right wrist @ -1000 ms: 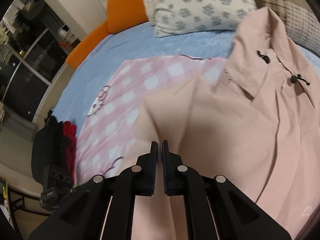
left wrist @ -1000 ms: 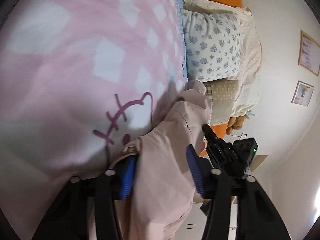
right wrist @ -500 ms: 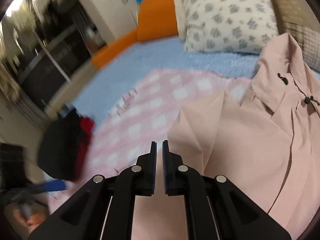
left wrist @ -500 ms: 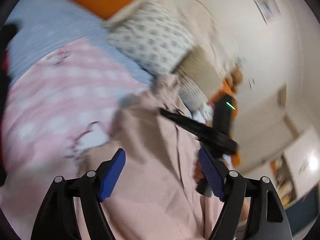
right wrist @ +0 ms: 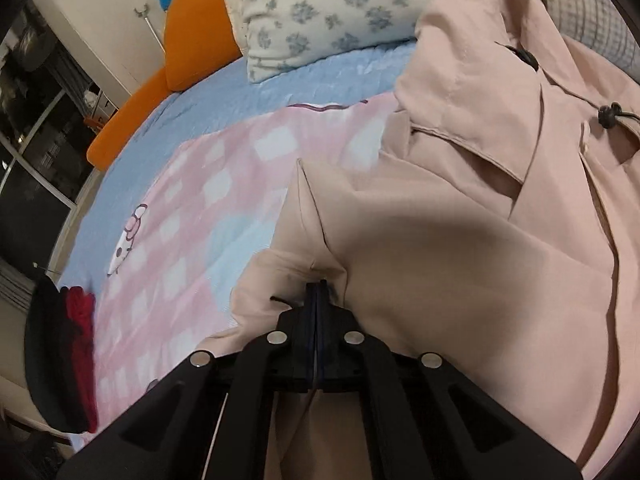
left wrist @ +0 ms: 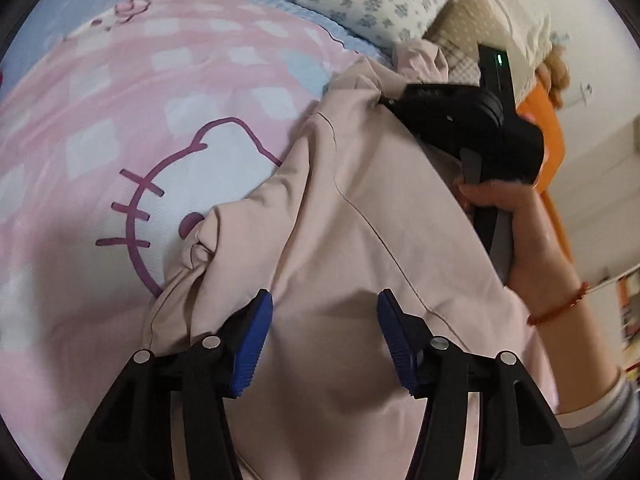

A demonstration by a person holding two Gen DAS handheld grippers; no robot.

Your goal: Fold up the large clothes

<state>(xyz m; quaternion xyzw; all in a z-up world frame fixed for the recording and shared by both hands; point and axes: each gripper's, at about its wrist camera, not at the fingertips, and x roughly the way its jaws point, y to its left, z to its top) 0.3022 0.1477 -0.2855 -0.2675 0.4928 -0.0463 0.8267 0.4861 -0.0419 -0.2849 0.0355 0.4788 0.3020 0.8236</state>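
A large pale pink jacket (left wrist: 352,208) lies on a pink checked blanket (left wrist: 120,92) on the bed. My left gripper (left wrist: 324,320) is open, its blue pads (left wrist: 252,336) hovering just over the jacket's folded cloth. In the right wrist view the jacket (right wrist: 480,240) shows its collar and black toggles (right wrist: 608,114). My right gripper (right wrist: 317,292) is shut on a pinched fold of the jacket near its edge. The right gripper and the hand holding it also show in the left wrist view (left wrist: 460,120), at the jacket's far side.
A flowered pillow (right wrist: 320,12) and an orange headboard (right wrist: 188,32) lie beyond the blue sheet (right wrist: 280,92). A checked cushion (right wrist: 592,16) sits behind the jacket. Black and red clothes (right wrist: 64,352) lie at the bed's left edge.
The left gripper swung from facing the wall back down over the jacket. The right gripper, shut throughout, now has the jacket's fold pinched and pulled up between its fingers.
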